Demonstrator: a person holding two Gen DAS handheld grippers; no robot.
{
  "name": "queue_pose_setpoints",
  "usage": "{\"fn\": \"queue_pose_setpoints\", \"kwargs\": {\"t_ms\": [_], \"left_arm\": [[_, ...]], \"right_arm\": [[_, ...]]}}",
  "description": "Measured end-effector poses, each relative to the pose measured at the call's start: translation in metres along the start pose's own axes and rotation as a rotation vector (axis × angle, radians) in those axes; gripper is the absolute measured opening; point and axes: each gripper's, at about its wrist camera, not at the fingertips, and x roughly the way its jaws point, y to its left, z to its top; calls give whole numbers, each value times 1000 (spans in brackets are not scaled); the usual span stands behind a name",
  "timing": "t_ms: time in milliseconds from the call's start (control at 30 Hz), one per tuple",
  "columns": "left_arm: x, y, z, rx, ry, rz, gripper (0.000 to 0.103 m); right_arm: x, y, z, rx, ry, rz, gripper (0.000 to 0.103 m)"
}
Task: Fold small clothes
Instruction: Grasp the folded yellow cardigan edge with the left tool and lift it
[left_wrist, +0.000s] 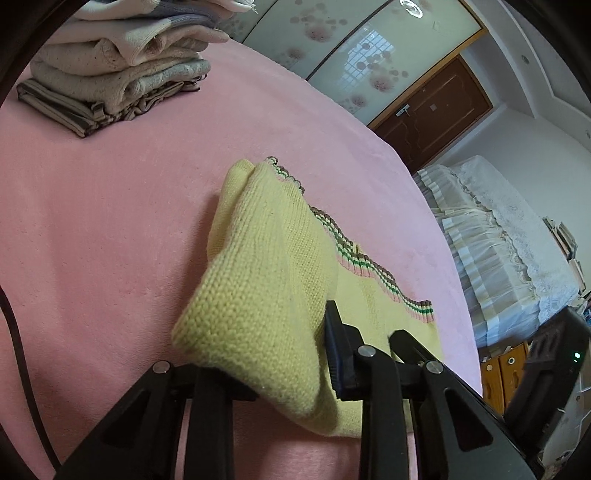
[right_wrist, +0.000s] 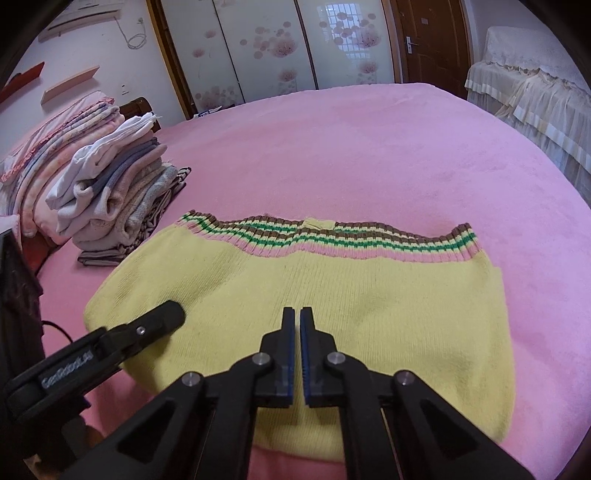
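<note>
A yellow knit garment (right_wrist: 314, 288) with a ribbed hem striped brown, green and pink lies flat on the pink bed cover (right_wrist: 369, 147). My left gripper (left_wrist: 273, 332) is shut on its left edge, and a fold of the yellow knit (left_wrist: 266, 258) rises from the bed between the fingers and hides one of them. In the right wrist view the left gripper (right_wrist: 162, 317) sits at the garment's left side. My right gripper (right_wrist: 297, 314) is shut just above the middle of the garment's near part, with nothing seen between its blue pads.
A stack of folded clothes (right_wrist: 122, 192) stands at the back left of the bed, also in the left wrist view (left_wrist: 110, 62). Folded bedding (right_wrist: 48, 147) lies behind it. Lace-covered furniture (right_wrist: 535, 92) stands beyond the bed's right edge. A dark cable (left_wrist: 18, 350) runs along the left.
</note>
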Motion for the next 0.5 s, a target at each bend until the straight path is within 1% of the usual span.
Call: {"fn": "queue_pose_setpoints", "kwargs": {"t_ms": [167, 500], "left_arm": [[-9, 0, -1, 28, -9, 25, 24], [-22, -40, -7, 196, -84, 48, 16]], "right_arm": [[23, -8, -9, 21, 55, 26, 2], [30, -15, -16, 30, 54, 49, 2]]}}
